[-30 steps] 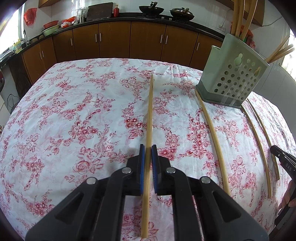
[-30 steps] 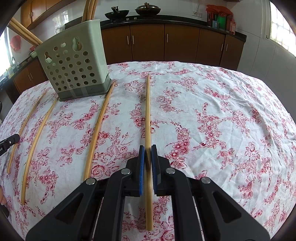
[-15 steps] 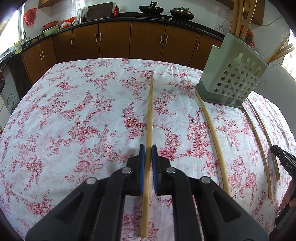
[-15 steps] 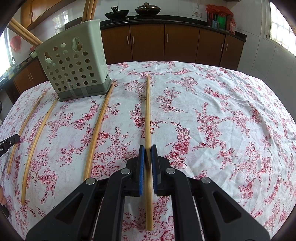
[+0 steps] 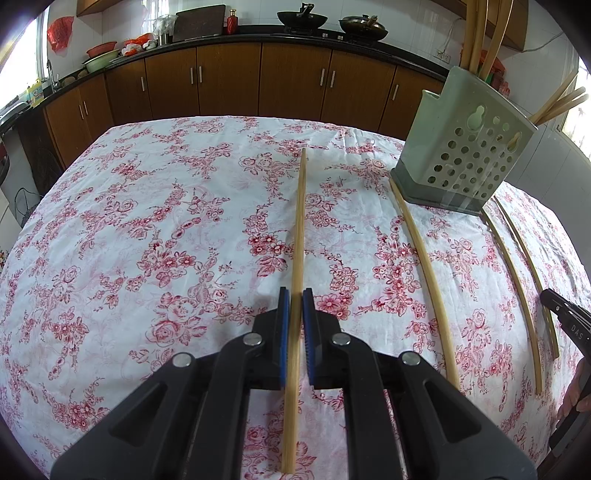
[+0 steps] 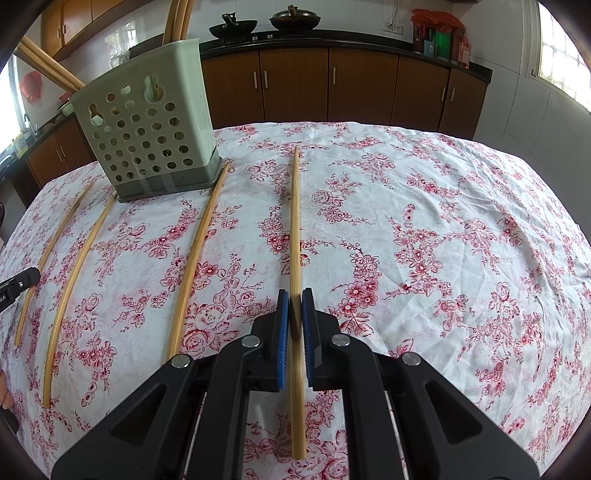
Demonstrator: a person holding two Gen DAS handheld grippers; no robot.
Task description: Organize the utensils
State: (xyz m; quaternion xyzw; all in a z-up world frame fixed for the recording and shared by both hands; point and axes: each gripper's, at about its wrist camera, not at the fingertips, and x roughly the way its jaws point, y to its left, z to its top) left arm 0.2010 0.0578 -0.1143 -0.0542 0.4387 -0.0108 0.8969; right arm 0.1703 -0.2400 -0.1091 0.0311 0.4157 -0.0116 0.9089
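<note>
My left gripper (image 5: 295,295) is shut on a long bamboo chopstick (image 5: 300,221) lying on the flowered tablecloth (image 5: 147,229). My right gripper (image 6: 295,295) is shut on another bamboo chopstick (image 6: 294,221) on the same cloth. A pale green perforated utensil holder (image 5: 465,155) stands at the far right in the left wrist view and at the far left in the right wrist view (image 6: 147,125); several chopsticks stand in it. Loose chopsticks (image 5: 424,266) lie beside the holder, also in the right wrist view (image 6: 195,251).
Two more loose chopsticks (image 6: 74,266) lie left of the holder in the right wrist view. Brown kitchen cabinets (image 5: 229,81) with woks (image 5: 303,16) on the counter stand behind the table. The other gripper's tip (image 5: 565,314) shows at the right edge.
</note>
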